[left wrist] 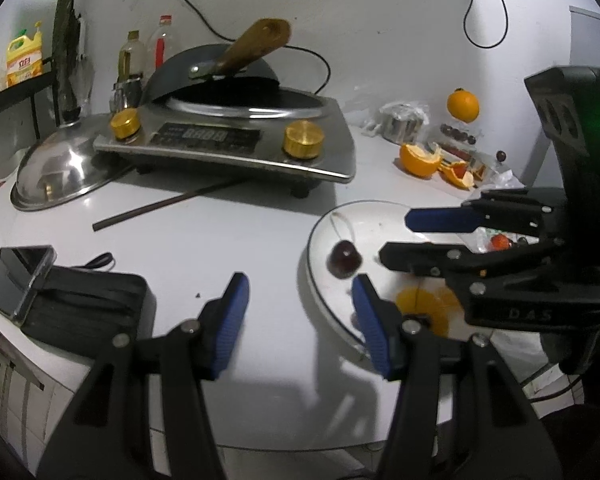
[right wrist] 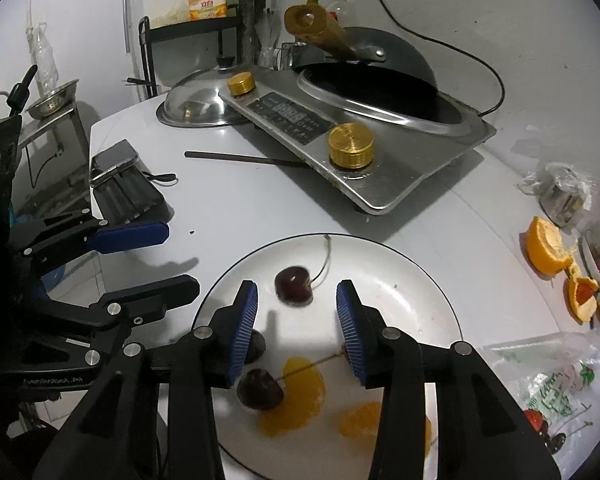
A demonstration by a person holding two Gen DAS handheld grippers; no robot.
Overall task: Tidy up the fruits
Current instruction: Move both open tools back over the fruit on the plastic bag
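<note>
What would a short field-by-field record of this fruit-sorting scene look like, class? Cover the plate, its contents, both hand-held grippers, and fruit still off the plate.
plate: white plate, dark rim, on the white counter
on plate: stemmed cherry lying free, a second cherry nearer the camera, orange segments
right hand-held gripper: above the plate, jaws apart, nothing gripped
left hand-held gripper: at the plate's edge, open, empty
off plate: whole orange, peeled orange pieces
background: induction cooker with wok
</note>
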